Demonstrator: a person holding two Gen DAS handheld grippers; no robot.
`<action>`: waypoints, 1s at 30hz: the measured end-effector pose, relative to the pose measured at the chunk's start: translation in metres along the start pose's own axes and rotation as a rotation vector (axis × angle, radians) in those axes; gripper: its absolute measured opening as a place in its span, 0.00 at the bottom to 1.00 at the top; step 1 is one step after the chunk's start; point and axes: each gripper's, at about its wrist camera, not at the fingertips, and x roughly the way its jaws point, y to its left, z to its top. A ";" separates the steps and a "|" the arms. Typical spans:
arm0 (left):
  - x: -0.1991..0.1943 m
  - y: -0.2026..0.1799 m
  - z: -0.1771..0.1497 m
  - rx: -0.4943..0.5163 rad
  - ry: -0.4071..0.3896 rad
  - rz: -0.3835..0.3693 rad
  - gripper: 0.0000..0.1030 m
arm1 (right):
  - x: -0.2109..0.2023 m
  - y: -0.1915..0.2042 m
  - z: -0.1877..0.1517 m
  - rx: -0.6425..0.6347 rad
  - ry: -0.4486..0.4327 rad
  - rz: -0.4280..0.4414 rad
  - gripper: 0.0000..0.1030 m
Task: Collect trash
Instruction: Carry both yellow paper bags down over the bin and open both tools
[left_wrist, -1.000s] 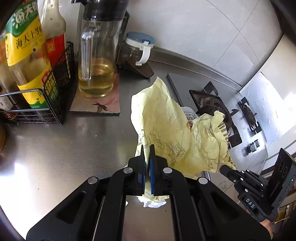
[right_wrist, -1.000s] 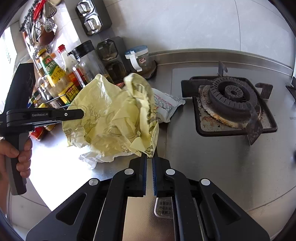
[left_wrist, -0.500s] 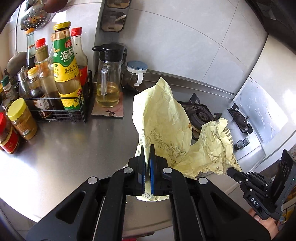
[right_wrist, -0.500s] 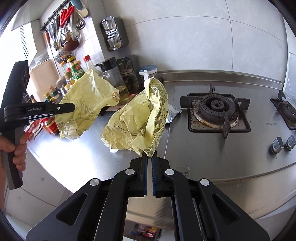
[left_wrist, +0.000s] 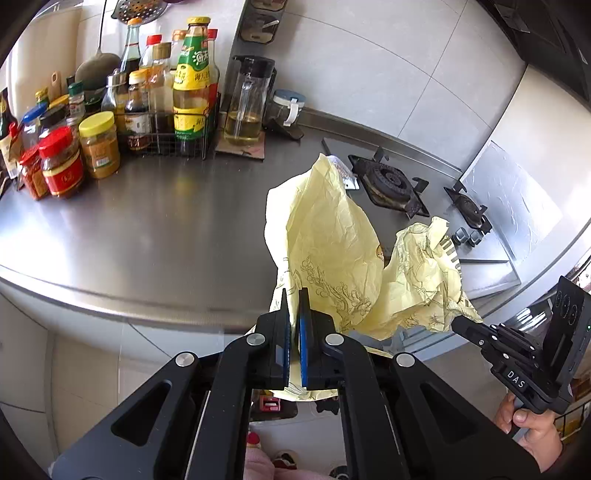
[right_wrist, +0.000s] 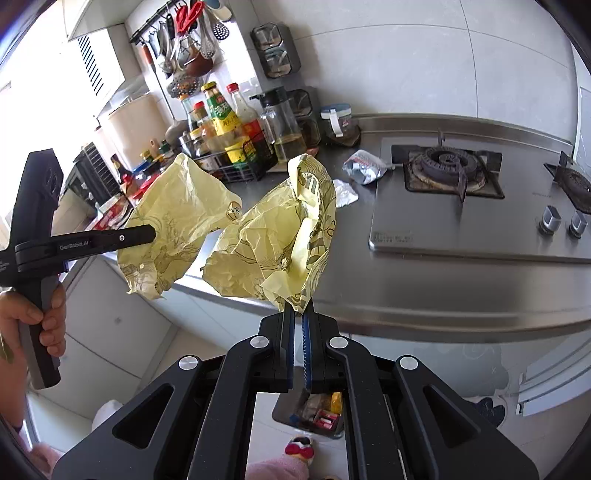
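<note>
My left gripper (left_wrist: 292, 295) is shut on one crumpled yellow plastic bag (left_wrist: 325, 240) and holds it in the air in front of the counter edge. My right gripper (right_wrist: 298, 310) is shut on a second crumpled yellow bag (right_wrist: 280, 243), also off the counter. Each gripper shows in the other's view: the right one (left_wrist: 458, 323) with its bag (left_wrist: 428, 273), the left one (right_wrist: 149, 232) with its bag (right_wrist: 177, 218). A silver snack wrapper (right_wrist: 364, 166) and a white scrap (right_wrist: 343, 194) lie on the steel counter (right_wrist: 406, 288). A bin with trash (right_wrist: 314, 410) stands on the floor below.
A wire rack of sauce bottles (left_wrist: 177, 110), several jars (left_wrist: 62, 162), an oil jug (left_wrist: 247, 107) and a lidded jar (left_wrist: 288, 109) line the counter's back left. A gas hob (right_wrist: 450, 166) with knobs (right_wrist: 561, 219) fills the right.
Both grippers have pulled back and up from the counter, carrying their yellow bags out past the front edge. The wrapper and scrap stay on the counter.
</note>
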 end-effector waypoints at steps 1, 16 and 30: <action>-0.001 0.002 -0.011 -0.008 0.013 0.000 0.02 | 0.000 0.002 -0.009 -0.001 0.014 0.004 0.05; 0.082 0.044 -0.137 -0.120 0.258 0.043 0.02 | 0.078 -0.012 -0.144 0.043 0.362 -0.035 0.05; 0.243 0.098 -0.200 -0.204 0.397 0.099 0.02 | 0.237 -0.037 -0.245 0.125 0.637 -0.098 0.05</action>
